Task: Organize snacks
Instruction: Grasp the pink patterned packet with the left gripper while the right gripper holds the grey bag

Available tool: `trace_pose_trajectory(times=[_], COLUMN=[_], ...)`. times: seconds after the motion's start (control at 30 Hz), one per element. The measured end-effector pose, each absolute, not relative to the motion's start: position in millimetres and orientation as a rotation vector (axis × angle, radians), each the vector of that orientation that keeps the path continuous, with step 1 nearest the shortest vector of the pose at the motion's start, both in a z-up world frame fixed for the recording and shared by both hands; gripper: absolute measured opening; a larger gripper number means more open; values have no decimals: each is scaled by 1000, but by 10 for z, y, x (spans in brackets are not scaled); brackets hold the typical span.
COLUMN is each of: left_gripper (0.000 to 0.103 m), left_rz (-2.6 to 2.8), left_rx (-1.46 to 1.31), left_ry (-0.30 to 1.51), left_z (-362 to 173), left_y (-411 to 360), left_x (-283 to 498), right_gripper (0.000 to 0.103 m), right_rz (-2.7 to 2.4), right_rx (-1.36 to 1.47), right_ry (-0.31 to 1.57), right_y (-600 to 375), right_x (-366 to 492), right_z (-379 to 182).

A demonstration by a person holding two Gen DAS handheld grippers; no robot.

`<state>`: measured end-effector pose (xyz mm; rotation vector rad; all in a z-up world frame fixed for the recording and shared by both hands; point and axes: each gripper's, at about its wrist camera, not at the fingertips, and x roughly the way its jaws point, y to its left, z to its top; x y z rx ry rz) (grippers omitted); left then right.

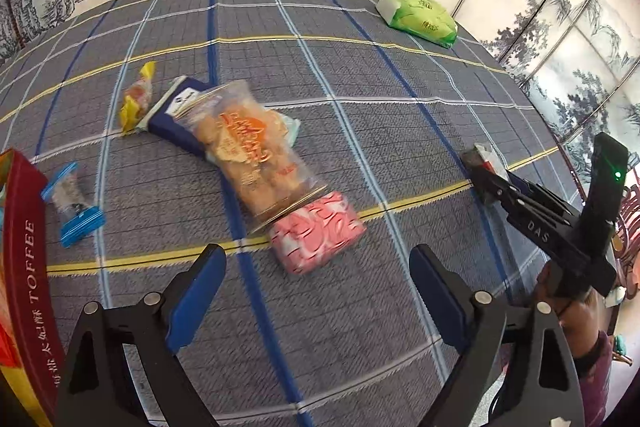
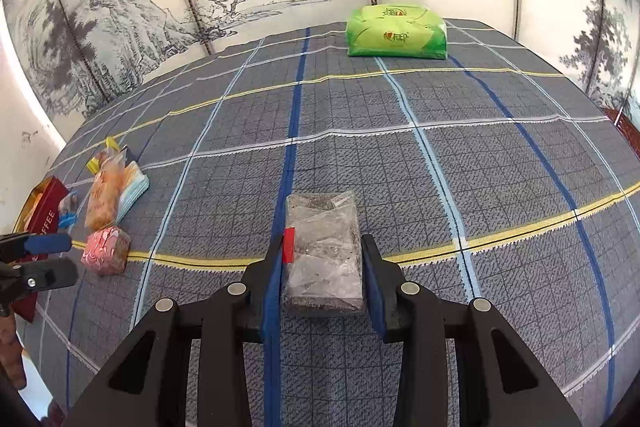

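From your left wrist camera, your left gripper (image 1: 318,291) hangs over the checked tabletop (image 1: 360,87) with its jaws spread wide and nothing between them. Just beyond them lies a pink patterned packet (image 1: 316,237). Touching that packet's far side is a clear bag of golden snacks (image 1: 256,155), which overlaps a dark blue packet (image 1: 176,119); a yellow-wrapped sweet (image 1: 138,99) sits just past that. To the left of the pink packet rests a small blue-ended sachet (image 1: 74,203), and beside it stands the red toffee box (image 1: 24,267), whose inside you cannot see. A green tissue pack (image 1: 420,13) lies well apart at the far edge.

From your right wrist camera, your right gripper (image 2: 324,275) has its jaws narrowed onto a clear packet of dark snacks (image 2: 324,247), far to the right of the pink packet (image 2: 106,251).

By my judgement the sorting is at an early stage: most snacks are still loose near the box.
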<state>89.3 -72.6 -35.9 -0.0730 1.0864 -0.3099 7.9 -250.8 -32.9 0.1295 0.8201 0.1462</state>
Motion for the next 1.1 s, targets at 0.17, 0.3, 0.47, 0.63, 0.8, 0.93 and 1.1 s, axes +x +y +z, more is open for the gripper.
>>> trace_pose_trajectory(times=[0.17,0.3,0.47,0.63,0.8,0.93,1.1], left_gripper=[90,88,57,44,43,43,43], left_rz=[-254,-234,-183,-185,-223,-227,-210], left_rx=[-4,-6,-14,-52,-38,-13,16], left_ry=[1064,1082,1091,1076,1082,1077,1034], left_z=[-384,-469,-596,-567,-567,-553,-452], left_y=[-939,-969,-955,-836,-692,-559,-409], left_x=[946,1003,1044,965,678,428,201], right_gripper=[38,38,38,38,38,38,38], right_rz=[176,188,200,199,191,182,172], right_rx=[159,153,167,167,156,141,120], right_ry=[814,813,812,812,814,817,819], right_y=[-2538,-2516,-2532,-2530,-2518,-2498,-2473], right_x=[67,55,58,54,52,65,79], right_z=[-329,-328,-329,-330,-334,-334,-333])
